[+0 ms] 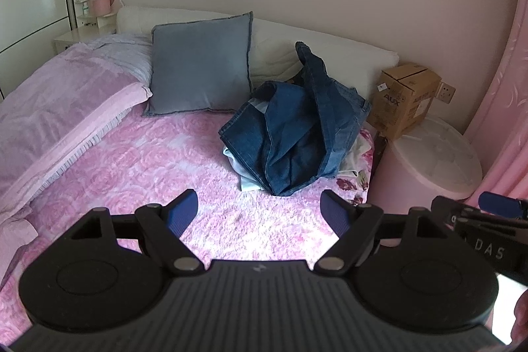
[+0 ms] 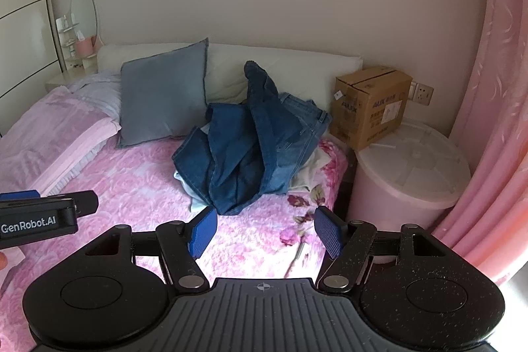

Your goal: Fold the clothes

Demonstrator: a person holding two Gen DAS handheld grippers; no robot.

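Both tongs are spread wide and empty — left tongs (image 1: 259, 213) and right tongs (image 2: 264, 231) hover over the pink rose-patterned bedspread (image 1: 158, 154), side by side, touching nothing. In the left wrist view the right tongs' body sits at 3 o'clock; in the right wrist view the left tongs show at 9 o'clock.

Jeans (image 1: 297, 127) lie in a crumpled heap at 12 to 1 o'clock ahead of the left tongs, one leg standing up against the white headboard cushion (image 1: 277, 45). Under the heap: pale garments (image 1: 246, 177), partly hidden — type unclear.

Grey-blue cushion (image 1: 201, 61) leans on the headboard at 11 o'clock, just beside the jeans. Folded pink blanket (image 1: 56, 108) at 9 to 10 o'clock. Cardboard box (image 1: 404, 98) on a pink lidded bin (image 1: 425, 164) at 2 o'clock, off the bed, next to a pink curtain (image 2: 488, 121).
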